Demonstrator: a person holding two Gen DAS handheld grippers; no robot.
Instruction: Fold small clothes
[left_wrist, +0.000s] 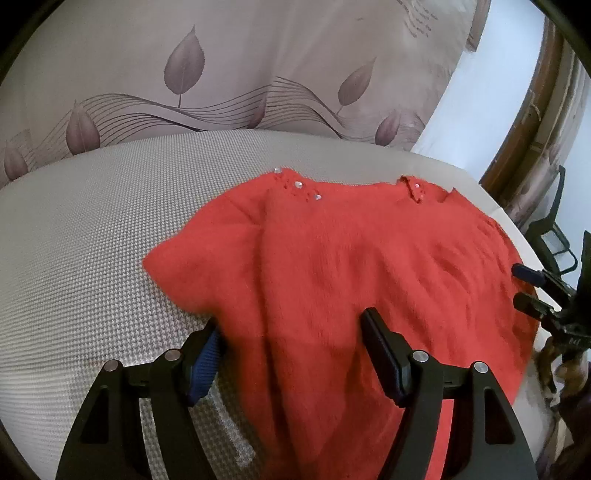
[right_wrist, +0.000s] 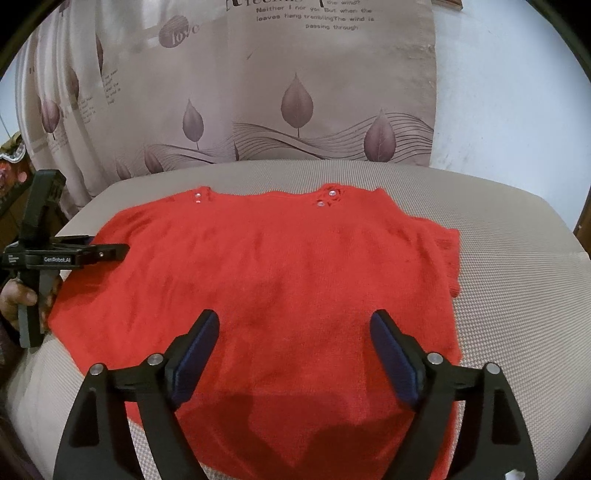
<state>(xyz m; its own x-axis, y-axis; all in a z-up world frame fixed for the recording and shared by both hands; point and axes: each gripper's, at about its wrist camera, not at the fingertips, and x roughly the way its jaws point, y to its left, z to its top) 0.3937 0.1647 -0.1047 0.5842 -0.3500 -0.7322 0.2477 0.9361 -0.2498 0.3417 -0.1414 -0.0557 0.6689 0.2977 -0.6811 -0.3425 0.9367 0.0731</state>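
- Red knit top (right_wrist: 273, 280) lies spread flat, filling the middle of the right wrist view, neckline toward the top of frame with small shiny buttons (right_wrist: 332, 192) on both shoulders.
- It sits on a beige woven cushion (right_wrist: 517, 295).
- Right gripper (right_wrist: 293, 325) hovers over the hem at bottom centre, tongs wide, nothing pinched.
- Left gripper (left_wrist: 291, 325) is wide too, straddling the top's left edge at the bottom of its own view; can't tell if a pad touches the fabric.
- Leaf-print curtain (right_wrist: 295, 92) hangs behind, across the top.
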